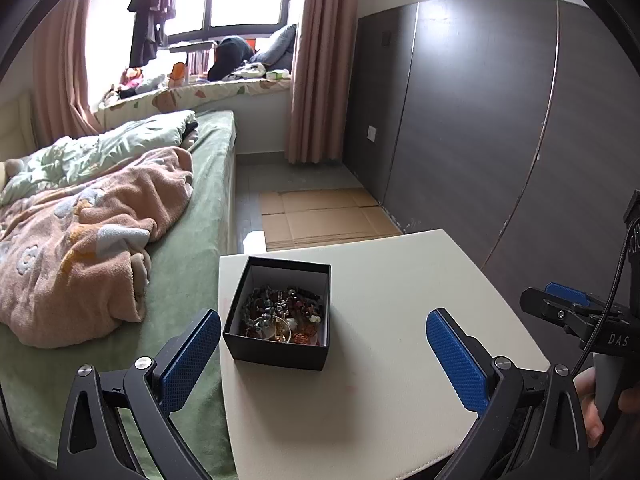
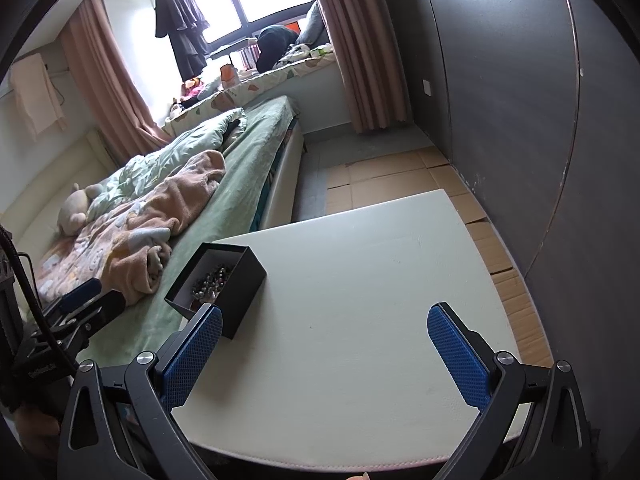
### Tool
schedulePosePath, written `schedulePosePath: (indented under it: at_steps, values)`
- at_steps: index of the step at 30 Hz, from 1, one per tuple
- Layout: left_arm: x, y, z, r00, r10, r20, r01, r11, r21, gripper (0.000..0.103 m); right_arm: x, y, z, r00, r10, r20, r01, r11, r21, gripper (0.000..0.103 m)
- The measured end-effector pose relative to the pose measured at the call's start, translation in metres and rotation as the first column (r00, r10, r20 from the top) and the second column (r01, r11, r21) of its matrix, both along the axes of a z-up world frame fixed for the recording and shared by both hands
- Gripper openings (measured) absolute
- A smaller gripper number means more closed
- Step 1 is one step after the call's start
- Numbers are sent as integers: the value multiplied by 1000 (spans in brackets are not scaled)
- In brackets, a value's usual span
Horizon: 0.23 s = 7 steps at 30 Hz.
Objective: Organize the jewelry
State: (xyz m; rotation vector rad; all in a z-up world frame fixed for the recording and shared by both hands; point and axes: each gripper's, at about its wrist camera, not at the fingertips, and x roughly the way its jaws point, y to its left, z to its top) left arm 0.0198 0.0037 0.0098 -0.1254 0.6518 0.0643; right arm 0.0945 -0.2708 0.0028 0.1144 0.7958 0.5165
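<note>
A small open black box (image 1: 280,354) stands on a cream table (image 1: 380,312) near its left edge. It holds a tangle of jewelry (image 1: 282,314): dark bead strands, metal rings and chains. My left gripper (image 1: 324,344) is open and empty, just short of the box. The right wrist view shows the same box (image 2: 240,292) at the left, with beads (image 2: 212,278) showing inside. My right gripper (image 2: 324,340) is open and empty over the bare table (image 2: 360,300), to the right of the box.
A bed (image 1: 184,248) with a green sheet and a pink blanket (image 1: 84,240) runs along the table's left side. Flattened cardboard (image 1: 320,216) lies on the floor beyond the table. A dark wardrobe (image 1: 480,112) stands on the right.
</note>
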Motion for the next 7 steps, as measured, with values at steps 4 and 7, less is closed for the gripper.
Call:
schedulePosePath:
  at_steps: [4,7]
  values:
    - [-2,-3,0,1000,-6,-2,6,1000,26,103,0,0,-3,1000,0,-3,0,1000,-3,103]
    - [0,-4,-1,1000,-10,-8,10,1000,28,103,0,0,-3,1000,0,-2,0,1000,-4,103]
